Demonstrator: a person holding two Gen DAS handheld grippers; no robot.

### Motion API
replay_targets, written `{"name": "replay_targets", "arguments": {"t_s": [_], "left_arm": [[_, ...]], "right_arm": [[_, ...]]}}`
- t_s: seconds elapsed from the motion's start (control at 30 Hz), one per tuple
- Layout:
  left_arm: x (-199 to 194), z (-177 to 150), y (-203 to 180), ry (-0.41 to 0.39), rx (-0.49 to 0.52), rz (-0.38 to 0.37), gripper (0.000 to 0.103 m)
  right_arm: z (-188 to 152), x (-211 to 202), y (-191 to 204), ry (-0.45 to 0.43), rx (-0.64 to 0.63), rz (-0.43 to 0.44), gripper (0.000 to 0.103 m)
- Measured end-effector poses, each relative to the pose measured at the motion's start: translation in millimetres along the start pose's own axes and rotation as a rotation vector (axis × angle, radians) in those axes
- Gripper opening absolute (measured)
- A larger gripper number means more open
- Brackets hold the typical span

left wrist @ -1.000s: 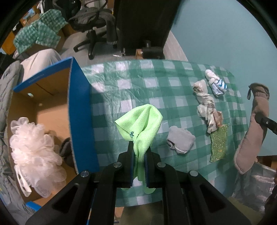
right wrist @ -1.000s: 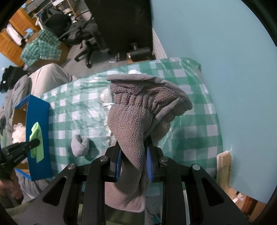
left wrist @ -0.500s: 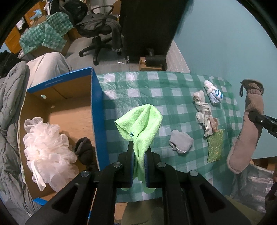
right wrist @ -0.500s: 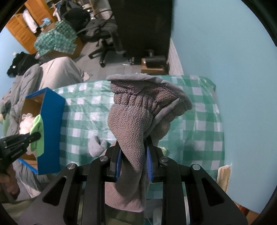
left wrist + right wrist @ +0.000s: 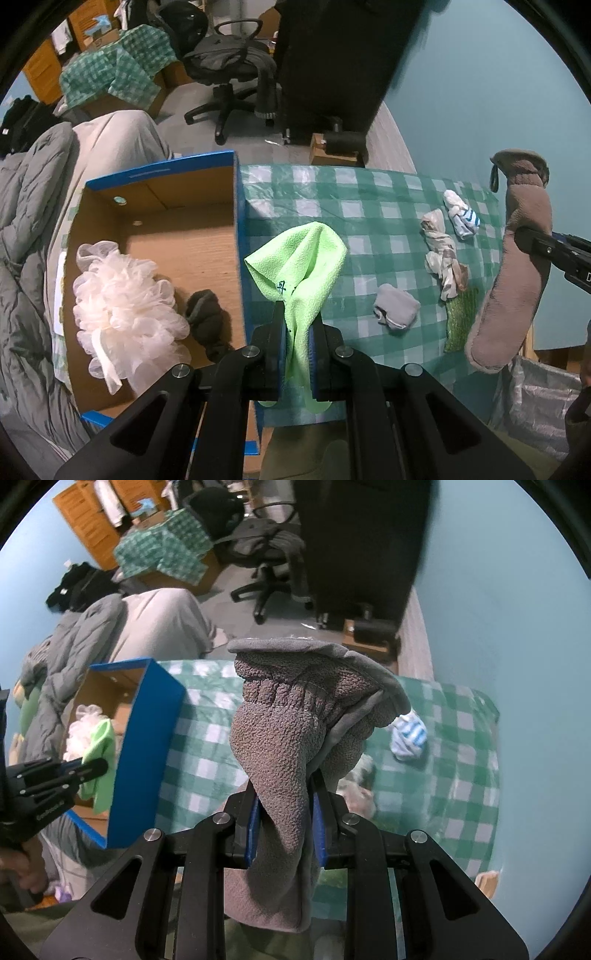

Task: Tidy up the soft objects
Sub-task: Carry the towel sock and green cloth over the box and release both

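The left gripper (image 5: 298, 334) is clenched on a lime-green cloth (image 5: 299, 262), which hangs above the right wall of the blue-edged cardboard box (image 5: 238, 236), not yet clearly over its floor. The right gripper (image 5: 286, 810) is clamped on a grey fleece mitt (image 5: 284, 738), held up over the right part of the checked desk (image 5: 369, 206), well apart from the box.

Risks, as I judge them:
- Let go here, the cloth could straddle the box wall or slide down onto the desk, since its loose folds spread to both sides of that edge.
- The cloth's tail dangles below the gripper and could snag the wall on a leftward carry, nudging the box.
- The mitt is pinched near its middle, so the heavy ends may swing and slip out.
- It could also brush the 4 items left on the desk: grey sock (image 5: 395, 312), twisted patterned cloth (image 5: 441, 258), striped sock (image 5: 461, 218), green scrubber (image 5: 460, 319).

Already inside the box: a white bath pouf (image 5: 122, 306) and a dark bundle (image 5: 207, 321).
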State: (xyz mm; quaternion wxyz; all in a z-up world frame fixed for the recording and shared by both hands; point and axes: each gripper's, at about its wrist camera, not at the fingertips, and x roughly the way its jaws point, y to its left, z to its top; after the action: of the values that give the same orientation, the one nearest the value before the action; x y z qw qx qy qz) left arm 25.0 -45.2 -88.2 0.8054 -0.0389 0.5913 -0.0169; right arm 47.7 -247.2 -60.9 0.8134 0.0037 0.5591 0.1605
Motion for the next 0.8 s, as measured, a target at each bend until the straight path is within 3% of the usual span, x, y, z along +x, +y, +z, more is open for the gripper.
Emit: {"name": "replay_targets", "arguments": {"t_s": [0.8], "left_arm": [[-17,-18,80,-0.022,-0.187,0.073,0.01]], "right_arm": [[59,33,114,0.013,-0.248,0.167,0.022]]}}
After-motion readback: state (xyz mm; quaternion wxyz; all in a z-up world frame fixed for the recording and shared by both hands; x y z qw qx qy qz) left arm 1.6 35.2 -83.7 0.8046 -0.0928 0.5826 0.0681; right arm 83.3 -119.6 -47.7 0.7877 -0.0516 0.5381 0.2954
